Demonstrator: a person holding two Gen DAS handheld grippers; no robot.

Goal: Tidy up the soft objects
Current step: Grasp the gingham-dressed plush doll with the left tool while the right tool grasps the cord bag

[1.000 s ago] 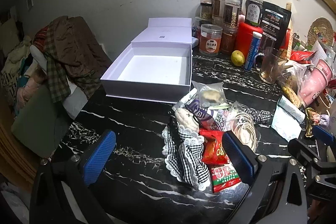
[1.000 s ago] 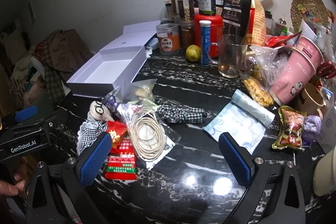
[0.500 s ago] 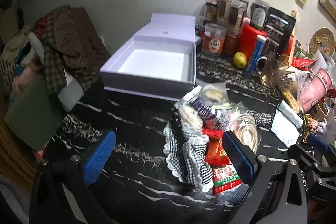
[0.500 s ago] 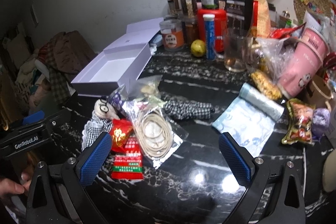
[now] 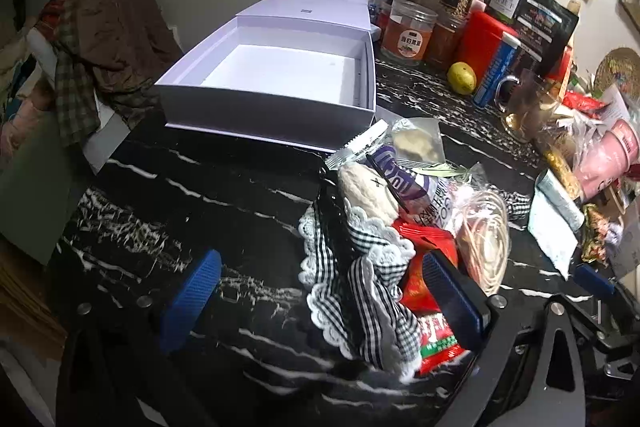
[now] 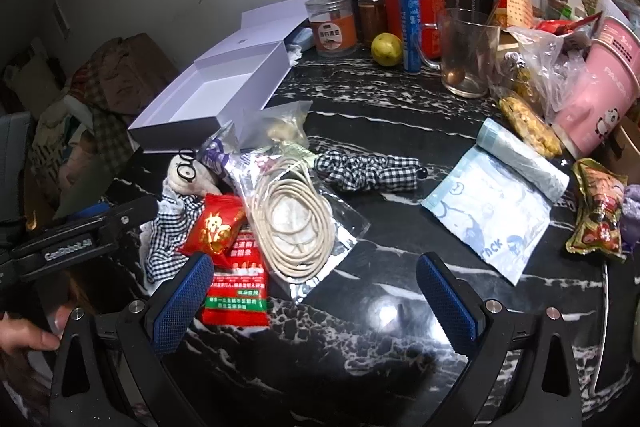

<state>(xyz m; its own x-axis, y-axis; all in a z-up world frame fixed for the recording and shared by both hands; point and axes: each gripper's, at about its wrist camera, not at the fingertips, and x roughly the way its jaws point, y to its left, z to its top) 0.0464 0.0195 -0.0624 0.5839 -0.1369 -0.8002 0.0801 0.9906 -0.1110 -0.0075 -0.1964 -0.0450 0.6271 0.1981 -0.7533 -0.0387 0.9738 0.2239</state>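
Approach step: your left gripper [image 5: 320,299] spread wide, empty, near gingham doll [image 5: 360,259] lower centre; next close on it, carry to white box [image 5: 272,99]

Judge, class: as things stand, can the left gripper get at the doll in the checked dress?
Probably yes. The left gripper is open with the doll lying just ahead between its jaws; only the red snack packets crowd its right side.
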